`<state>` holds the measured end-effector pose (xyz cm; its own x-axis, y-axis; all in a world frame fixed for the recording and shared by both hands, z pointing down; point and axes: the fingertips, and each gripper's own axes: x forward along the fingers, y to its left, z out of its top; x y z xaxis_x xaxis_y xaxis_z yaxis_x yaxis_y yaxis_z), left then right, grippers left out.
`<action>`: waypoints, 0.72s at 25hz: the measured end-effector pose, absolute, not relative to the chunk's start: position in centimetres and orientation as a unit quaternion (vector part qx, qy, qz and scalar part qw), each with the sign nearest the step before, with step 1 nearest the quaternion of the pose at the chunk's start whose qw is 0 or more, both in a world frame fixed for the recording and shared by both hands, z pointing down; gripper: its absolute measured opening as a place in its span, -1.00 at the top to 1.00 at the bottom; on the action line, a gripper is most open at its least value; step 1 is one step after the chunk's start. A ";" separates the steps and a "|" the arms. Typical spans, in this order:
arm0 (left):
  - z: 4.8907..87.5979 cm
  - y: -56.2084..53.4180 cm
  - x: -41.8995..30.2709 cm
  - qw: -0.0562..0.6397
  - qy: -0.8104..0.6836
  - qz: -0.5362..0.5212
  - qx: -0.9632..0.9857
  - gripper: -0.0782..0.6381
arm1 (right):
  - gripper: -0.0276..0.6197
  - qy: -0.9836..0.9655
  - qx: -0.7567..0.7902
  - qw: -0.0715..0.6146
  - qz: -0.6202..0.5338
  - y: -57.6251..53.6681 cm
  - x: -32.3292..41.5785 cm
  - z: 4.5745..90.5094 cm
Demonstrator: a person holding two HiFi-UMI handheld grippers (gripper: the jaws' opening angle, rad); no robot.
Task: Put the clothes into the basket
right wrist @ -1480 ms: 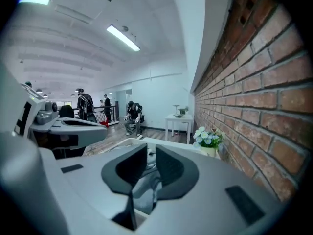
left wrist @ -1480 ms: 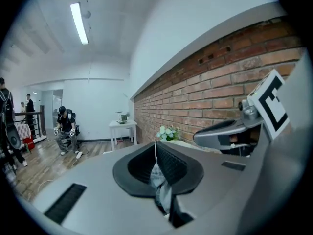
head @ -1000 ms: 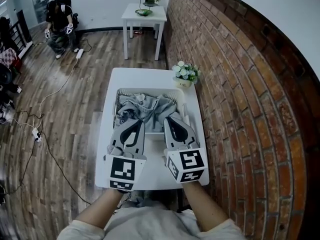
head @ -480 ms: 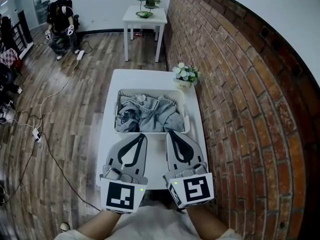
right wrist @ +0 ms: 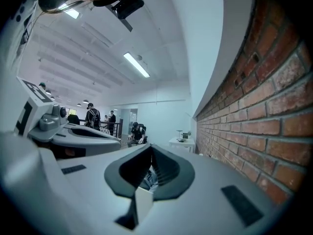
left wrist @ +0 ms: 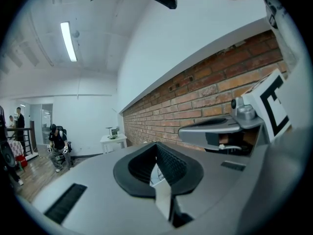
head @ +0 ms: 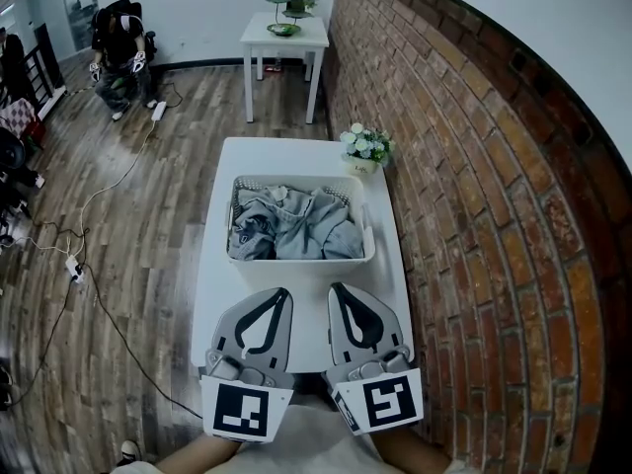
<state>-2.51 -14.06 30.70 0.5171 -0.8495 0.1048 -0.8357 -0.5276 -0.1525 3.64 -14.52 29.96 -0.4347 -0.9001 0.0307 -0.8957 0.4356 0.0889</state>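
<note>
Lying in a crumpled heap, the grey fabric clothes (head: pixel 294 231) fill the white rectangular plastic basket (head: pixel 296 269), with every fold inside its rim and nothing draped over the walls. The basket stands on the middle of the white rectangular table (head: pixel 286 156), its long side across the person's line of sight. Nearer the person, over the near edge of the table and clear of the basket, the left gripper (head: pixel 279 294) and the right gripper (head: pixel 339 289) hang side by side, both pointing towards the basket with their tips just short of its near wall, touching neither it nor the clothes. The left gripper view shows the left gripper (left wrist: pixel 156 150) clenched, its ribbed dark pads pressed together with nothing between them. The right gripper view shows the same of the right gripper (right wrist: pixel 150 152): tips closed on each other and empty. The clothes therefore lie ahead of both grippers, across a strip of bare tabletop. At the table's far right corner, beyond the basket, stands a small bunch of white and green flowers in a pale pot (head: pixel 366 147). A red brick wall (head: pixel 474 166) runs along the right side of the table. Further off, a small white side table (head: pixel 286 30) stands against that wall. Dark wooden plank flooring (head: pixel 148 215) spreads to the left, with thin cables (head: pixel 99 294) trailing across it. A seated person (head: pixel 120 47) is at the far left.
</note>
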 end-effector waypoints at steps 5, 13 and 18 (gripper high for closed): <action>31.1 -13.6 -2.2 0.031 0.483 -0.083 -0.871 0.76 | 0.90 -0.846 0.531 0.044 -0.012 -13.6 3.7 31.3; 31.3 -13.2 -2.3 0.008 0.485 -0.073 -0.871 0.76 | 0.90 -0.845 0.533 0.049 0.000 -12.9 4.4 32.0; 31.8 -13.3 -2.6 -0.012 0.485 -0.069 -0.872 0.75 | 0.90 -0.849 0.526 0.049 0.003 -12.2 3.7 32.3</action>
<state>-2.56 -13.35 31.79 0.5205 -0.8436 0.1318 -0.8470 -0.5296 -0.0454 3.67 -12.23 32.27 -0.4408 -0.8934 0.0865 -0.8940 0.4456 0.0466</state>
